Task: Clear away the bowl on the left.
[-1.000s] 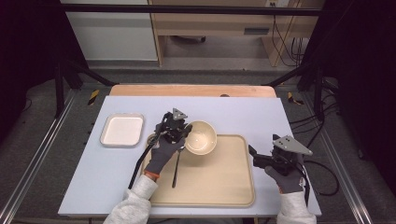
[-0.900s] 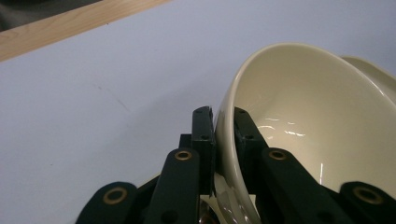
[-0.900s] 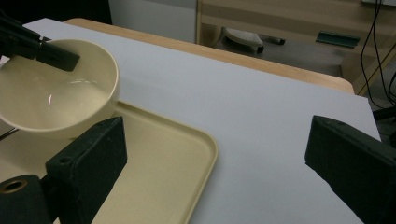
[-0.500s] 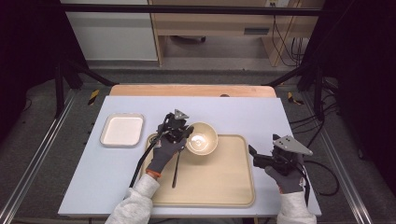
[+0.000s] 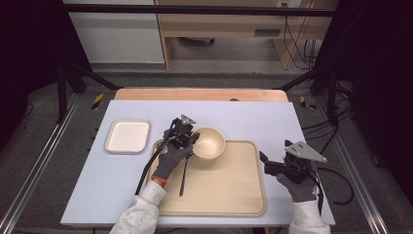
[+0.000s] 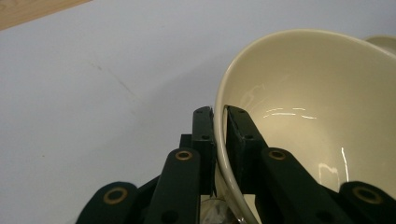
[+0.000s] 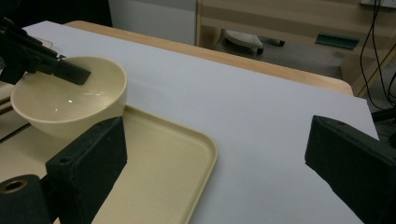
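- Bowl (image 5: 208, 142): cream, at the far edge of the tan tray (image 5: 229, 190), rim pinched by the left gripper (image 5: 191, 138).
- Right gripper (image 5: 263, 163): fingers wide apart, empty, beside the tray's right edge.
- Spoon (image 5: 184, 171): lying on the tray.

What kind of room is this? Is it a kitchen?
Probably not a kitchen; it looks like a lab for recording tasks: a table in a black metal frame, loose cables, and hand-held grippers, the left gripper gripping a bowl.

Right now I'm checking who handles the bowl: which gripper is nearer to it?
Left. The left gripper is clamped on the rim of the bowl, one jaw inside and one outside. The right gripper is open, apart from it, past the right edge of the tray.
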The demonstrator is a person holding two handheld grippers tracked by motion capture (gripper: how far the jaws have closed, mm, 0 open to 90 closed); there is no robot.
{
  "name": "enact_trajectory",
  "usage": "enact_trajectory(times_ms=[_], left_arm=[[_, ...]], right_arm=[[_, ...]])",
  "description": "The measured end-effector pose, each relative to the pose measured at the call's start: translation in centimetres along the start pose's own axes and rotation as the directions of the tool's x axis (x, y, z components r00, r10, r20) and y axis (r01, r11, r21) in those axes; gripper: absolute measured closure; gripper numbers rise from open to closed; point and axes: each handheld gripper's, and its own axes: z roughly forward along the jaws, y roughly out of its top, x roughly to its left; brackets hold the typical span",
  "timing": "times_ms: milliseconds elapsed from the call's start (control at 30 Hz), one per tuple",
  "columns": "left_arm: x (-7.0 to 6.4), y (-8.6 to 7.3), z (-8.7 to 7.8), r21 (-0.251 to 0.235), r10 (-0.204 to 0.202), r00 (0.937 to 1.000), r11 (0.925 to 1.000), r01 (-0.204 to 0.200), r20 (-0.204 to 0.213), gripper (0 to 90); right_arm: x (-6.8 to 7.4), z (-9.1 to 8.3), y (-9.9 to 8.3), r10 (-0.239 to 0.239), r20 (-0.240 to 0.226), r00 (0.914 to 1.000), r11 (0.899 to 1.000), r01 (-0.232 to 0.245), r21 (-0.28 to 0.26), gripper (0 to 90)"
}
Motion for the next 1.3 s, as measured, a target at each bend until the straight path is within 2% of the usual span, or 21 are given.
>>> enact_trajectory(times_ms=[433,567,633,733,800,900,967,1000,1167,1300], left_arm=[[0.0,-0.1,-0.1,0.025,0.029,0.9993,0.9993,-0.028,-0.022,79.7],[0.3,0.1,-0.8,-0.003,0.016,0.9998,0.9999,-0.016,-0.008,73.6],[0.3,0.3,-1.4,-0.027,0.017,0.9998,0.9995,-0.017,-0.014,71.4],[0.2,0.7,-3.3,-0.062,0.042,0.9990,0.9972,-0.043,-0.016,66.4],[0.2,0.8,-3.5,-0.062,0.049,0.9987,0.9968,-0.050,-0.016,65.1],[0.3,0.9,-4.9,-0.096,0.049,0.9987,0.9941,-0.050,-0.015,60.6],[0.4,0.8,-5.8,-0.120,0.051,0.9987,0.9914,-0.051,-0.005,57.5],[0.5,0.8,-6.4,-0.132,0.055,0.9985,0.9898,-0.055,-0.004,53.2],[0.8,0.3,-8.5,-0.173,0.069,0.9976,0.9825,-0.068,0.000,47.6],[1.0,-0.4,-10.2,-0.202,0.070,0.9974,0.9768,-0.073,-0.019,45.7]], right_arm=[[0.2,0.1,0.0,-0.007,-0.003,1.0000,1.000,0.007,0.004,5.9],[0.1,0.0,0.0,-0.009,-0.003,1.0000,1.000,0.009,0.000,5.9],[0.2,0.1,0.0,-0.006,-0.003,1.0000,1.000,0.006,0.002,5.9],[0.2,0.1,0.0,-0.010,-0.001,1.0000,1.000,0.010,0.004,5.9],[0.2,0.1,0.0,-0.009,-0.001,1.0000,1.000,0.009,0.004,5.9],[0.2,0.1,0.0,-0.010,-0.002,0.9999,1.000,0.010,0.003,5.9],[0.3,0.1,0.0,-0.010,-0.002,0.9999,1.000,0.010,0.003,5.9],[0.3,0.1,0.0,-0.011,-0.002,0.9999,1.000,0.011,0.004,5.9],[0.2,0.1,0.0,-0.008,0.001,1.0000,1.000,0.008,0.006,5.9],[0.2,0.1,-0.1,-0.011,0.003,0.9999,1.000,0.011,0.007,5.8]])
